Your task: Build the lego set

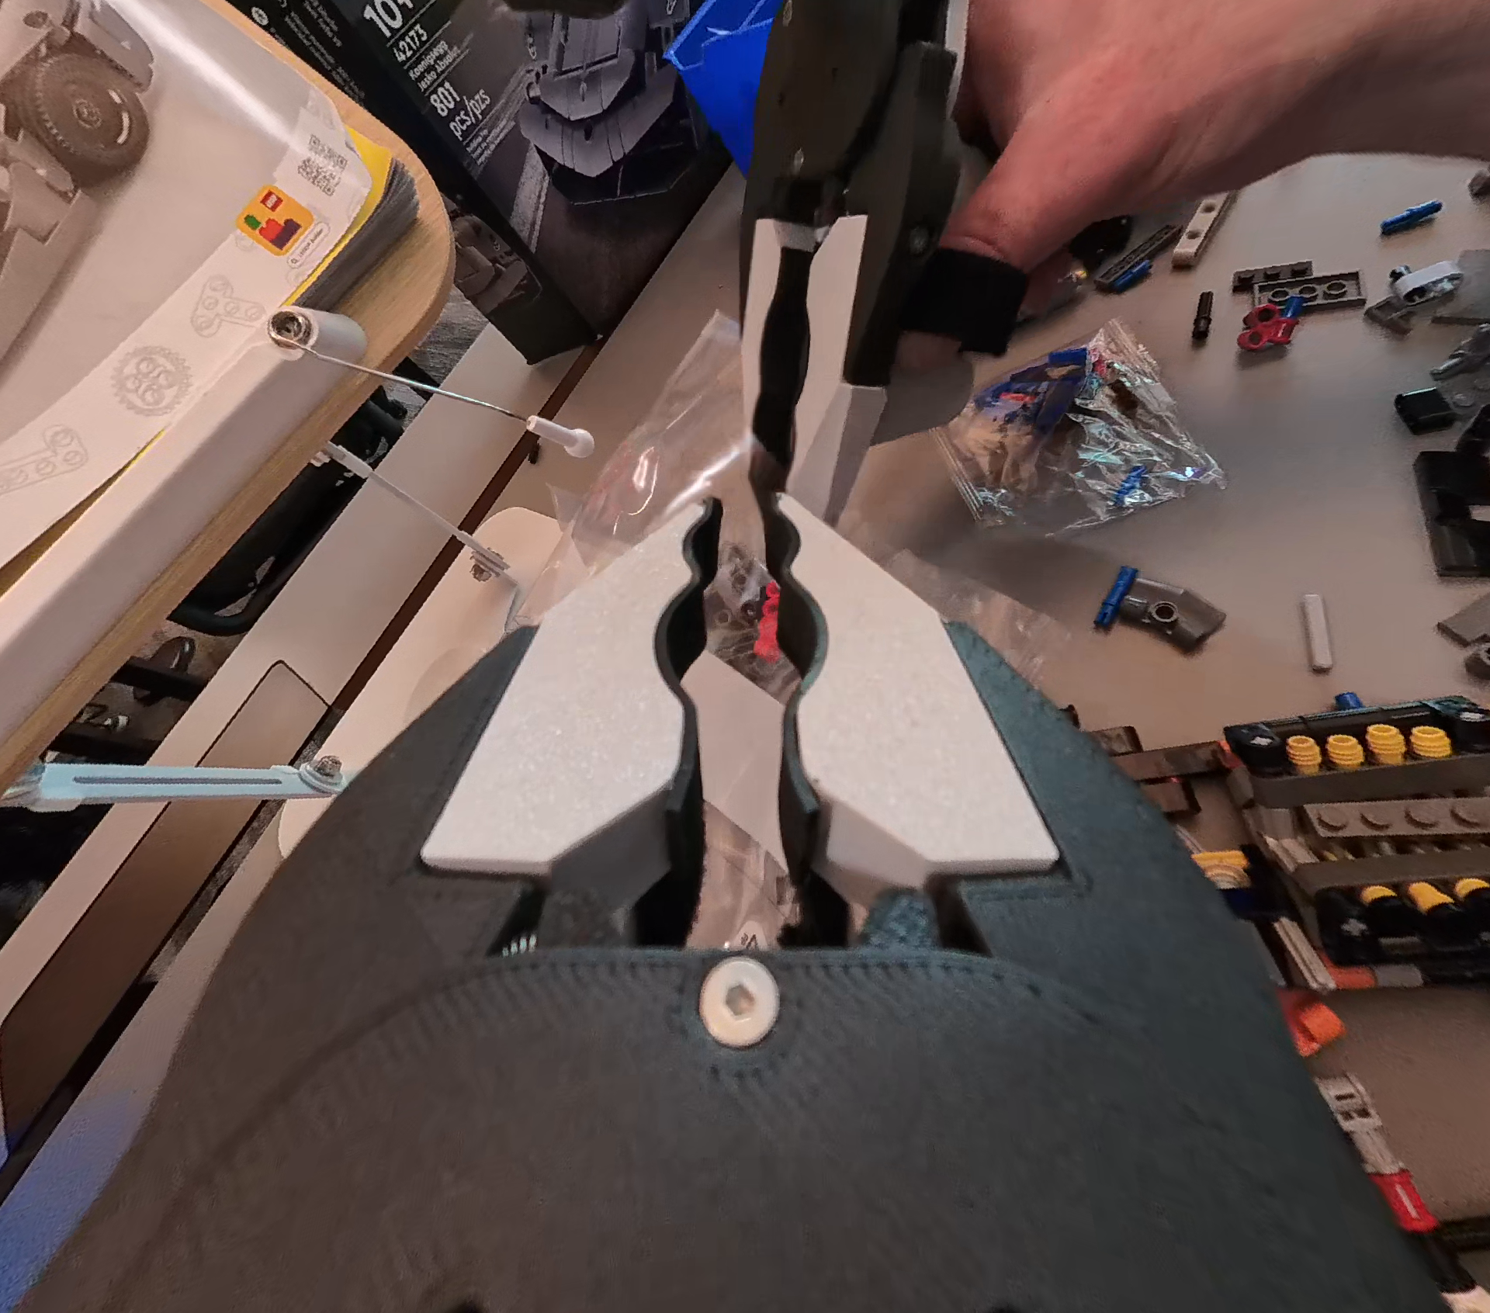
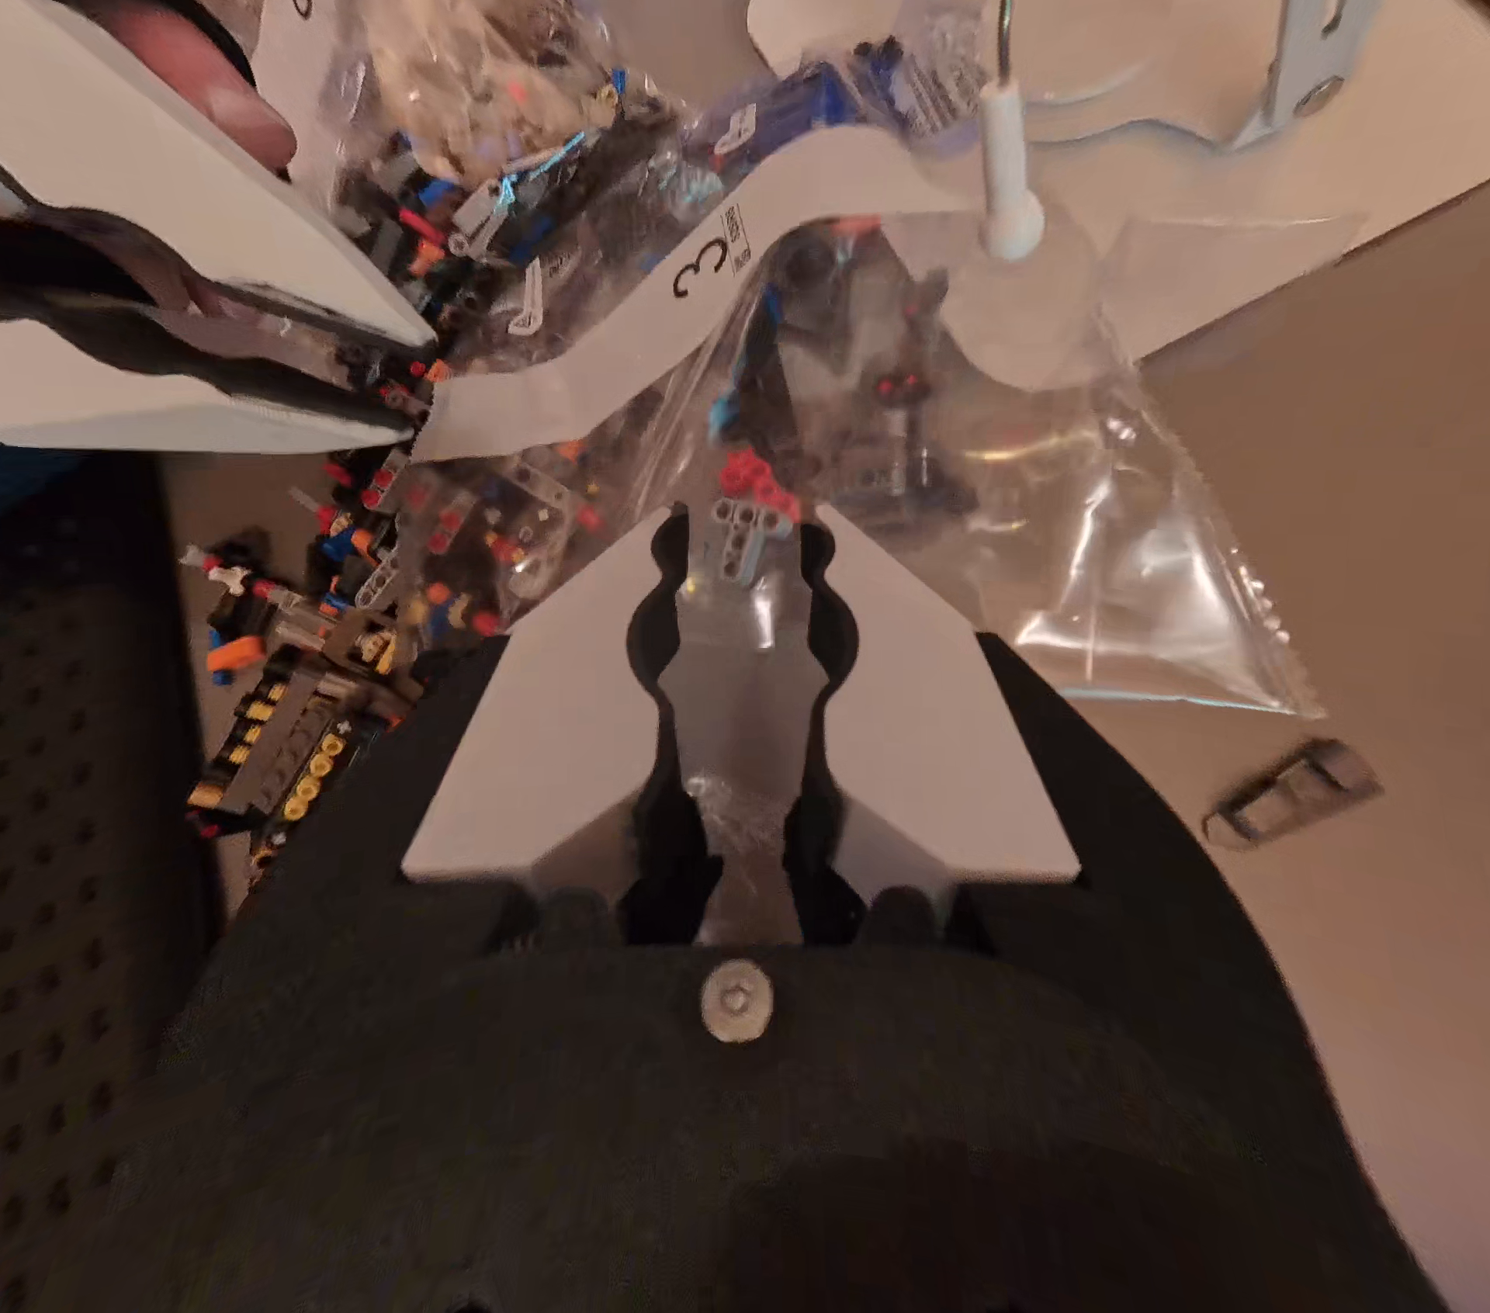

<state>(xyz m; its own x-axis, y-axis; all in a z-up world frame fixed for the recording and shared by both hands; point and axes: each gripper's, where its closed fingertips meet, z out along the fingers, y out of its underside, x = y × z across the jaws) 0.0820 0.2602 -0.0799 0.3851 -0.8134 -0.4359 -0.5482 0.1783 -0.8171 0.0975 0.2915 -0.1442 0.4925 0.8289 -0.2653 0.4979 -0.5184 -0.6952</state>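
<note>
Gripping parts bag [image 2: 806, 436] w/ both claws, long axis spanning betw. them.

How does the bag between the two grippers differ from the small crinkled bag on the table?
The bag between the grippers is larger, with a white printed band; the small crinkled bag is plain. The first shows red, grey and black parts; the second mostly blue. The left gripper pinches the first, the right gripper straddles it; nothing touches the second. Both are clear plastic.
</note>
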